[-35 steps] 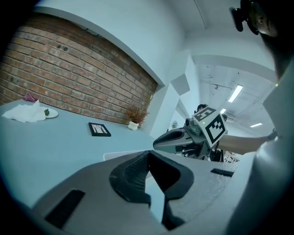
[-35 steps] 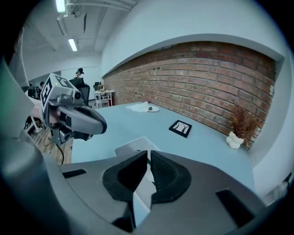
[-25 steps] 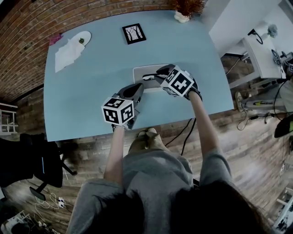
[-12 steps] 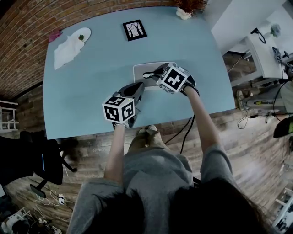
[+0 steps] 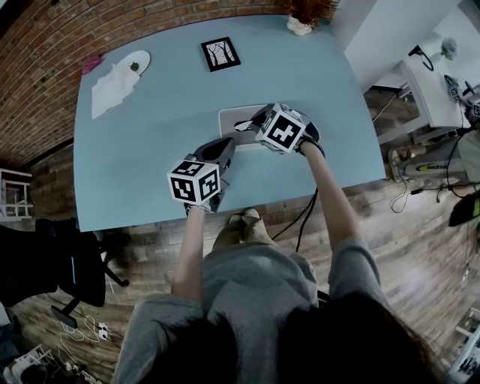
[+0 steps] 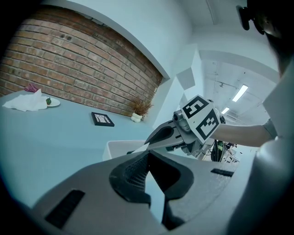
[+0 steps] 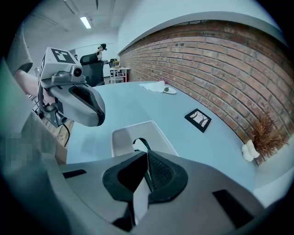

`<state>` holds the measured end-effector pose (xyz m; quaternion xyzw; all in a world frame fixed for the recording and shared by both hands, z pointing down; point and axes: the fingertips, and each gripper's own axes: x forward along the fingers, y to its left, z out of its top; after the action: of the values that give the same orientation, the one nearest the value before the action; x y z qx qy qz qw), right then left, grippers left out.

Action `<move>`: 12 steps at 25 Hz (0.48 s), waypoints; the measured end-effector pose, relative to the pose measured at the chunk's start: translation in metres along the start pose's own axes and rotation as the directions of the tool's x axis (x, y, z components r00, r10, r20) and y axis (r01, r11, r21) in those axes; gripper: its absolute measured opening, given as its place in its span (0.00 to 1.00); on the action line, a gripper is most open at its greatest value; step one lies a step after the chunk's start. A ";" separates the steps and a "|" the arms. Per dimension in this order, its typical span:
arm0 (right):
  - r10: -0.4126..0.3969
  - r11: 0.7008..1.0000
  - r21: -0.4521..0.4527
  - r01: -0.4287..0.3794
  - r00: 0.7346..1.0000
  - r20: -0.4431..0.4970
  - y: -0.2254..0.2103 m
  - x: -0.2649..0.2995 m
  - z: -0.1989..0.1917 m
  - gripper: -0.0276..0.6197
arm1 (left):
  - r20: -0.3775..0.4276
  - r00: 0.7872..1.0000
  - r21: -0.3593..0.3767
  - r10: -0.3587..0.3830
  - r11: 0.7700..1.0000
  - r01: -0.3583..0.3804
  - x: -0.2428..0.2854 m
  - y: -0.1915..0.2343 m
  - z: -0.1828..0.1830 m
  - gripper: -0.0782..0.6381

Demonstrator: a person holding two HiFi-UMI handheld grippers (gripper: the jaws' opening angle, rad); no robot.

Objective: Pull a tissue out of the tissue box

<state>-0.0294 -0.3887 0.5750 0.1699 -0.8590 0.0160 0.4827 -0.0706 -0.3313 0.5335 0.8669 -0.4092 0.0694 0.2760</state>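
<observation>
A flat pale grey tissue box (image 5: pixel 234 116) lies on the blue table (image 5: pixel 150 150), near its front edge. My right gripper (image 5: pixel 241 125) reaches over the box's opening from the right. In the right gripper view it (image 7: pixel 147 154) is shut on a white tissue (image 7: pixel 139 200), a strip that runs back between the pads from the oval opening (image 7: pixel 139 144). My left gripper (image 5: pixel 227 142) hovers just in front of the box, shut with nothing in it; its tips (image 6: pixel 147 154) meet in the left gripper view, facing the box (image 6: pixel 120 148).
At the table's back left lie a crumpled white tissue (image 5: pixel 111 88), a small plate (image 5: pixel 136 61) and a pink item (image 5: pixel 90 64). A framed picture (image 5: pixel 220 54) lies at the back, a white vase with dried plant (image 5: pixel 301 22) at the back right. An office chair (image 5: pixel 52 262) stands on the floor at the left.
My right gripper has shifted slightly left and away from me over the box. The left gripper has stayed where it was.
</observation>
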 end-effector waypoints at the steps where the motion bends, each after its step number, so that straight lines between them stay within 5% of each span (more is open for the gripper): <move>1: -0.004 1.000 -0.003 0.004 1.000 0.001 0.000 -0.001 0.001 0.05 | 0.001 1.000 0.001 0.000 1.000 0.000 -0.001 0.000 0.000 0.11; 12: -0.052 0.999 -0.012 0.053 0.998 0.025 -0.002 -0.024 0.009 0.05 | 0.020 1.000 0.025 -0.019 1.000 0.018 -0.005 -0.008 0.011 0.11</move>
<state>-0.0253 -0.3861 0.5500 0.1894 -0.8603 -0.0044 0.4734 -0.0688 -0.3297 0.5190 0.8748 -0.4030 0.0631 0.2615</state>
